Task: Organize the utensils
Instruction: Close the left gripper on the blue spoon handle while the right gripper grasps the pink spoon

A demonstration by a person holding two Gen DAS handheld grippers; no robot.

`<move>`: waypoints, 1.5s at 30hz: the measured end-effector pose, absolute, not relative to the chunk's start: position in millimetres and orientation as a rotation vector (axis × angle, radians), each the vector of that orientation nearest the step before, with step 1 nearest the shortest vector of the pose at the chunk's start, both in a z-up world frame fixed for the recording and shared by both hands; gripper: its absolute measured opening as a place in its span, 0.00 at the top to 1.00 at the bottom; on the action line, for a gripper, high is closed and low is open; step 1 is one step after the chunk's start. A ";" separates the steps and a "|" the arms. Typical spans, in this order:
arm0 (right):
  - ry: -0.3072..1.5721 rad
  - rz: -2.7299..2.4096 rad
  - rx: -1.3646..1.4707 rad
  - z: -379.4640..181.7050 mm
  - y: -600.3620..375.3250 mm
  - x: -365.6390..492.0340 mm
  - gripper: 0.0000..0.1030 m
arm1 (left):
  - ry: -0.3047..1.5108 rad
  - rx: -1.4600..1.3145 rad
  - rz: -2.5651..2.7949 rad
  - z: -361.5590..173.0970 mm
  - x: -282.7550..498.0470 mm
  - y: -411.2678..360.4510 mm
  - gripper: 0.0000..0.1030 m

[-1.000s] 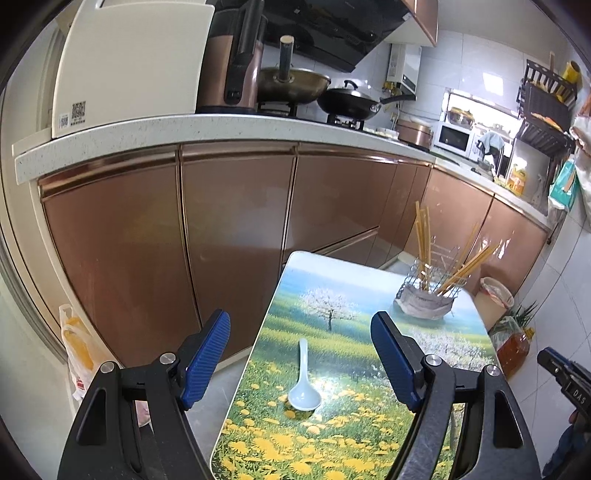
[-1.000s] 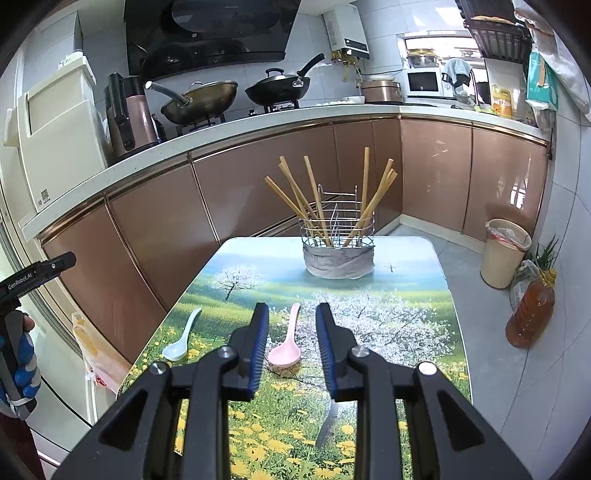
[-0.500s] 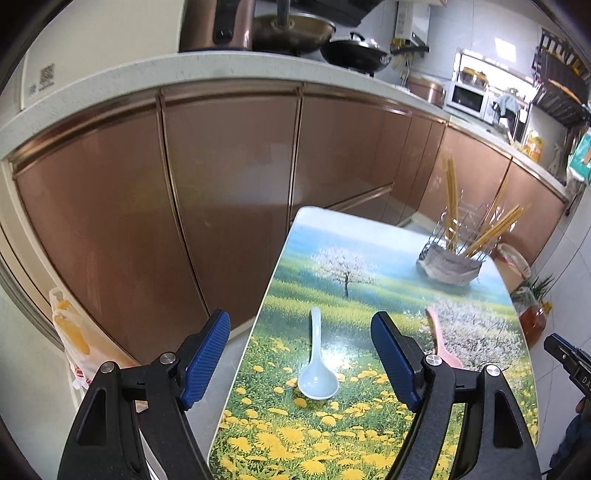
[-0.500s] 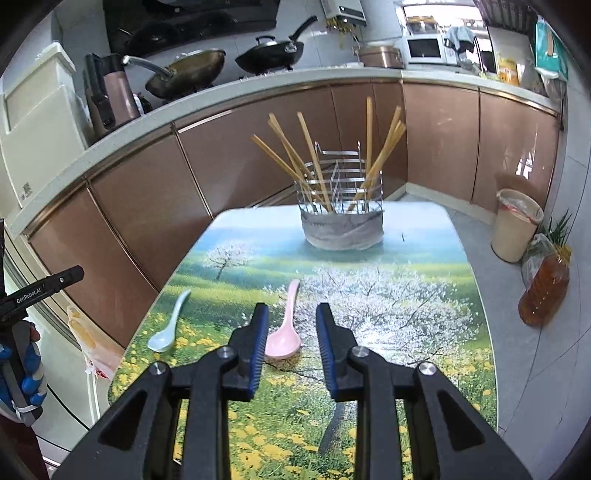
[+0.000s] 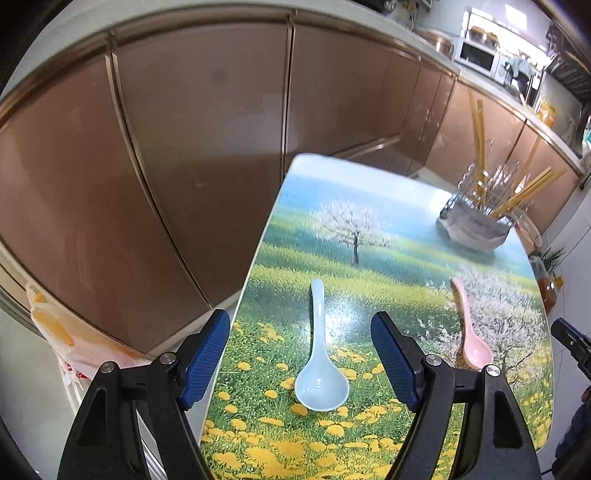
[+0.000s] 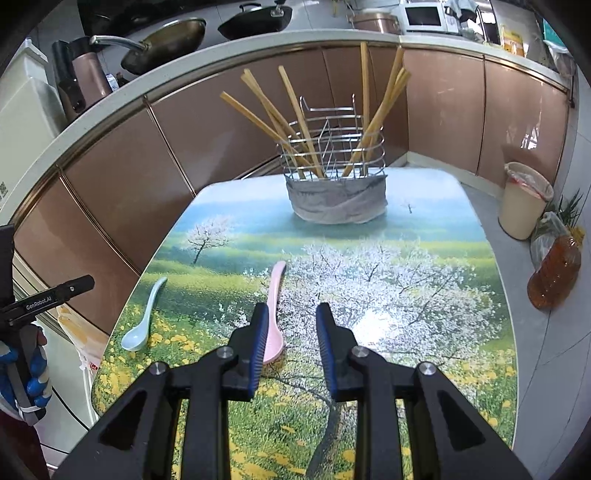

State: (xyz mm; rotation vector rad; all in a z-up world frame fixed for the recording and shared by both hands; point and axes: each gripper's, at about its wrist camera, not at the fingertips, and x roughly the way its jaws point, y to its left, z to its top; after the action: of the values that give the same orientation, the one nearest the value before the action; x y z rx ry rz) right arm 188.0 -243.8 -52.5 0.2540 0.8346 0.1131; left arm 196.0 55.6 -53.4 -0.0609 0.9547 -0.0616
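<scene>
A pale blue spoon [image 5: 320,354] lies on the flower-print table [image 5: 369,236], bowl toward me, between the wide-open jaws of my left gripper [image 5: 301,363], which hovers above it. It also shows in the right wrist view [image 6: 142,317]. A pink spoon [image 6: 272,314] lies at mid-table, its bowl partly hidden behind the left finger of my right gripper [image 6: 291,332], which is narrowly open and empty. The pink spoon also shows in the left wrist view [image 5: 469,328]. A wire utensil holder [image 6: 334,184] with several wooden chopsticks stands at the table's far end.
Brown kitchen cabinets [image 5: 184,147] run close behind and left of the table. A bin [image 6: 524,199] and an oil bottle [image 6: 554,277] stand on the floor to the right. A plastic bag [image 5: 62,332] hangs left of the table. Pans [image 6: 255,16] sit on the counter.
My left gripper has tilted down and moved closer over the blue spoon. My right gripper has moved forward and lower toward the pink spoon and holder. Jaw openings are unchanged.
</scene>
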 end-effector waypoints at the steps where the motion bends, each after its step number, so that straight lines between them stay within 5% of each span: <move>1: 0.847 0.117 0.252 -54.9 -243.1 192.3 0.76 | 0.969 -0.064 -0.069 -55.7 199.6 54.7 0.24; 19: 1.109 0.219 0.173 -92.5 -202.1 289.9 0.75 | 1.242 -0.079 -0.129 -121.6 276.5 51.2 0.26; 25: 1.176 0.229 0.144 -104.9 -190.1 321.1 0.67 | 1.305 -0.050 -0.132 -136.7 289.7 46.4 0.35; 45: 1.323 0.236 0.095 -147.4 -163.6 372.2 0.67 | 1.359 0.057 -0.140 -145.5 307.9 32.7 0.49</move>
State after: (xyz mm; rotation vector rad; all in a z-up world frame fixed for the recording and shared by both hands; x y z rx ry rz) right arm 372.2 -163.6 -147.4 0.0952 1.3231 0.2355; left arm 307.9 32.7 -145.5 0.0570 1.3587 -0.1400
